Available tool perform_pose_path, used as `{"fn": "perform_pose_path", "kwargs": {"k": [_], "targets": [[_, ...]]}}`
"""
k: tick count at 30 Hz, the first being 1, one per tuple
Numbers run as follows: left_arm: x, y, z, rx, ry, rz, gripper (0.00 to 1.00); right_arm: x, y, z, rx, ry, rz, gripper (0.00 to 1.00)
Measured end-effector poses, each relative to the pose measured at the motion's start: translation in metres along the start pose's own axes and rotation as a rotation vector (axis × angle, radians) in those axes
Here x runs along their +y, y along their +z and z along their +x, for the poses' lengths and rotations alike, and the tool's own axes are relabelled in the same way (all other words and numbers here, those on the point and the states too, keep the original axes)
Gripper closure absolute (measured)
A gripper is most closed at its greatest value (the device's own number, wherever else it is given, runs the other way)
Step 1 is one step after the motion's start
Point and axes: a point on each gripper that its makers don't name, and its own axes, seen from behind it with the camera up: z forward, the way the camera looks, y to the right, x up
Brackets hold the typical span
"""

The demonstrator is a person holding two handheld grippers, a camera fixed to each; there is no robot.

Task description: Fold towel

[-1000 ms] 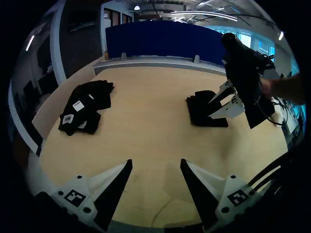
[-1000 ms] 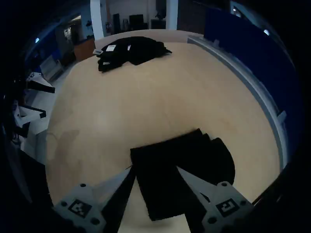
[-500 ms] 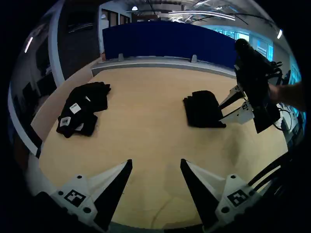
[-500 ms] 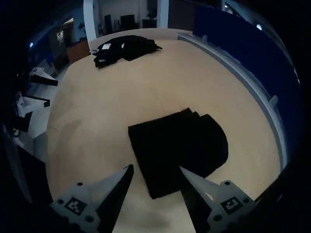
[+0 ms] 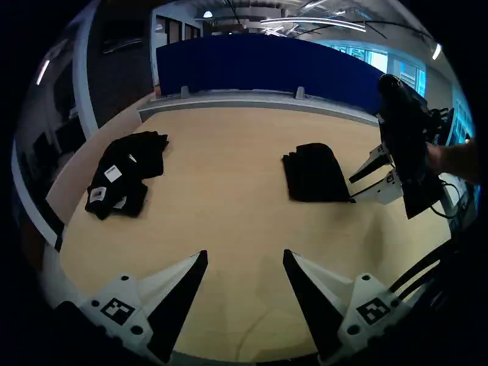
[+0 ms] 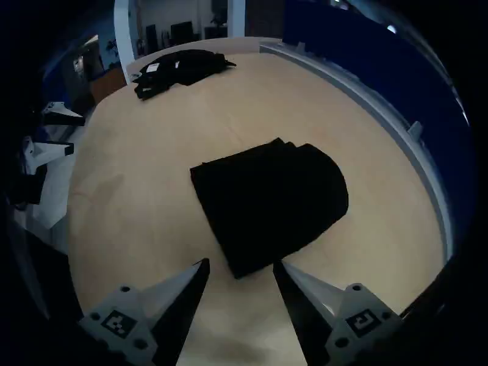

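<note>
- Towel (image 5: 312,172): black, folded into a compact block, lying flat on the bench (image 5: 232,201), right of centre in left gripper view. One end is rounded, the other square.
- Far left, same view: loose black cloth heap (image 5: 122,174) w/ white tags (image 5: 113,174), on the same bench, well apart from the towel.
- Bottom centre: left hand-held gripper (image 5: 244,252), fingers spread wide, nothing btwn them, bare bench under the tips. It is well apart from towel & cloth heap.
- Behind, along the bench's far edge: blue partition (image 5: 262,64).
- Right of the towel: right hand-held gripper (image 5: 352,190), held by a hand (image 5: 454,160), white fingers pointing at the towel's right edge. Tips sit just beside that edge; can't tell if the lower tip touches the cloth.
- Right gripper view, left edge: left hand-held gripper seen side-on at the bench's edge, jaws apart, empty.
- Top left there: cloth heap at the far end of the bench.
- Centre: towel, square edge to the left, rounded end to the right, toward the partition. Layers of the fold show along its far edge.
- Bottom: right hand-held gripper's own fingers released, spread & empty. The towel's near corner lies just ahead of the gap btwn the tips, neither finger pressing on it.
</note>
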Motion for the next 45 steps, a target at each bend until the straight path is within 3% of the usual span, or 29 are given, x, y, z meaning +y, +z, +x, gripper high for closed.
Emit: {"fn": "perform_pose_path", "kwargs": {"k": [11,19,24,36,45], "targets": [[0.001,-0.003,0.001,0.005,-0.005,-0.001,0.08,-0.003,0.004,-0.014,-0.024,0.037,-0.025,0.33],[0.003,-0.004,0.001,0.006,-0.001,-0.002,0.08,-0.008,0.01,-0.018,-0.031,0.057,-0.023,0.51],[0.002,-0.004,0.001,0.007,-0.004,-0.002,0.08,-0.009,0.013,-0.019,-0.034,0.071,-0.026,0.53],[0.0,-0.004,0.001,0.007,0.001,-0.002,0.08,-0.004,0.016,-0.019,-0.033,0.102,-0.044,0.94],[0.001,-0.003,0.001,0.006,0.006,-0.006,0.08,-0.001,0.012,-0.014,-0.008,0.079,-0.065,0.97]]}}
